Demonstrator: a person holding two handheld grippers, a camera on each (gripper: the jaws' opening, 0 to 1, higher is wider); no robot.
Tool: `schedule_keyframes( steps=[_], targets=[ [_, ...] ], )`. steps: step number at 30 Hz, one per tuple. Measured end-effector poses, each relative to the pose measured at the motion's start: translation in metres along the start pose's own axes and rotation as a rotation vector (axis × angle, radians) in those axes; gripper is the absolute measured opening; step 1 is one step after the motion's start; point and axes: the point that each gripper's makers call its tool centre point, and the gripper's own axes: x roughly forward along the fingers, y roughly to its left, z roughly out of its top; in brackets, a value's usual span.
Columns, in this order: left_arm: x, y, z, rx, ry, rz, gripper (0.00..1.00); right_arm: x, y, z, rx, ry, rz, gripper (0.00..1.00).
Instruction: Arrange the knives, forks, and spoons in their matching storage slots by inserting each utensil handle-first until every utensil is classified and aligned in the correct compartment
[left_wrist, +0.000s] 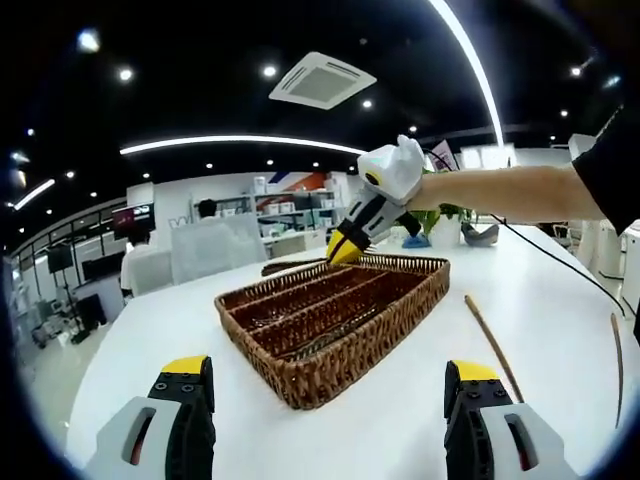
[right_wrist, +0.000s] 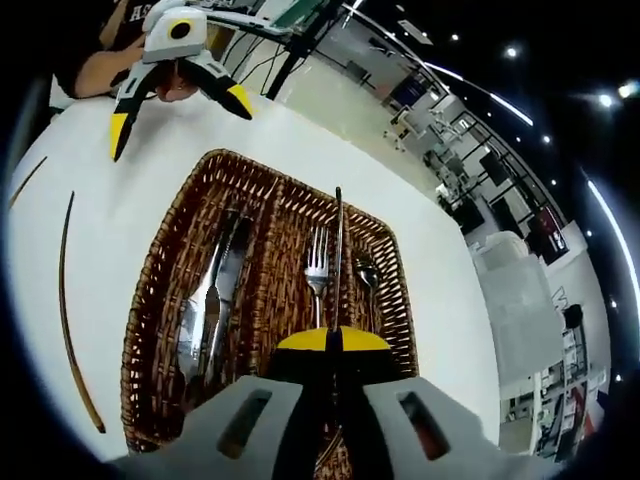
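Pinching a thin utensil (right_wrist: 338, 240), right claw (right_wrist: 331, 340) above basket (right_wrist: 160, 300)

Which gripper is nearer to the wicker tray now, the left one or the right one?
Right. The right gripper hangs at the far rim of the wicker tray, shut on a thin utensil. The left gripper is open beside the tray, back from its rim.

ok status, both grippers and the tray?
Left gripper open, off the tray. Right gripper shut on a utensil above the tray. Knives, fork slotted. Nothing blocking.
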Motion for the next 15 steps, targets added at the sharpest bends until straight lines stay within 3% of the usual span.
schedule_keyframes(
  steps=[15],
  targets=[
    [0.0002, 0.0023, -0.0016, -0.003, 0.004, 0.004, 1.0, 0.0045, 0.0012, -0.0017, -0.002, -0.011, 0.006, 0.0]
  ],
)
